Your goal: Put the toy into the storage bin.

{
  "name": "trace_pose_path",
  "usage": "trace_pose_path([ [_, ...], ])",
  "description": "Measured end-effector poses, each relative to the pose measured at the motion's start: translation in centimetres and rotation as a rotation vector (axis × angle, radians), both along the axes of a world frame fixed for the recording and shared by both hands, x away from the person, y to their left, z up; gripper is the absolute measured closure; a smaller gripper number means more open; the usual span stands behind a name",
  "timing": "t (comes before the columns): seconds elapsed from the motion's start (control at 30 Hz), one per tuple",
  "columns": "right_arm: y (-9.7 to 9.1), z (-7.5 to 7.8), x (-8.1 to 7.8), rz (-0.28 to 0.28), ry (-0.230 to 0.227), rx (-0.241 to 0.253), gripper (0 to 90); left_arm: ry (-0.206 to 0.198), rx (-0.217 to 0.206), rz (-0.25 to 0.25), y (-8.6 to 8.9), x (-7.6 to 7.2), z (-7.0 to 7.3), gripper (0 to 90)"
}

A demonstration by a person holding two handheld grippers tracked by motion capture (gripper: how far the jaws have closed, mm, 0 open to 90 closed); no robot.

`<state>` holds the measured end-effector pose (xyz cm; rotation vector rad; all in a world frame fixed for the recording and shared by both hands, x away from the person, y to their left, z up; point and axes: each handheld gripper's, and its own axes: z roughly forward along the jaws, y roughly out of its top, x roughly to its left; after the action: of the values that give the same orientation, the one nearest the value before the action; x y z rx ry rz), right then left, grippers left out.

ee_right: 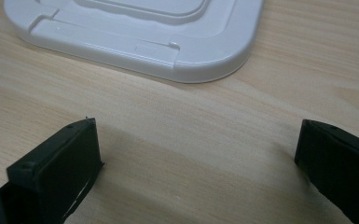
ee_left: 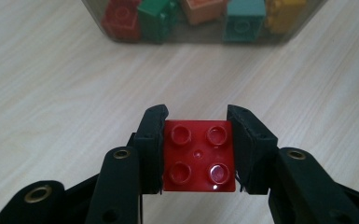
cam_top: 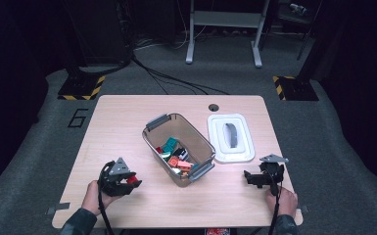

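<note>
A red four-stud brick (ee_left: 198, 156) sits clamped between both black jaws of my left gripper (ee_left: 196, 122), studs facing the camera, held above the wooden table. From above, that left gripper (cam_top: 129, 180) with the red brick (cam_top: 133, 179) is at the table's front left, just left of a clear plastic bin (cam_top: 178, 148) holding several coloured bricks. My right gripper (cam_top: 254, 177) rests at the front right with its jaws spread wide; in the right gripper view nothing but bare wood lies between its fingertips (ee_right: 198, 128).
A white bin lid (cam_top: 230, 137) with a grey handle lies flat to the right of the bin, and its rounded corner (ee_right: 224, 60) is just beyond the right gripper. The bin's wall (ee_left: 205, 21) with bricks behind it stands ahead of the left gripper.
</note>
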<state>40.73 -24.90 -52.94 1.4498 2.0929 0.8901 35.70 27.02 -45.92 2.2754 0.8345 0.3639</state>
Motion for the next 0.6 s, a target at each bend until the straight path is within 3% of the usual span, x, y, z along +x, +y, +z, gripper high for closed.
trace_pose_path([
  [0.6, 0.0, 0.0, 0.0, -0.001, -0.001, -0.002, 0.0, -0.124, -0.035, 0.044, -1.5, 2.7, 6.3, 59.0],
])
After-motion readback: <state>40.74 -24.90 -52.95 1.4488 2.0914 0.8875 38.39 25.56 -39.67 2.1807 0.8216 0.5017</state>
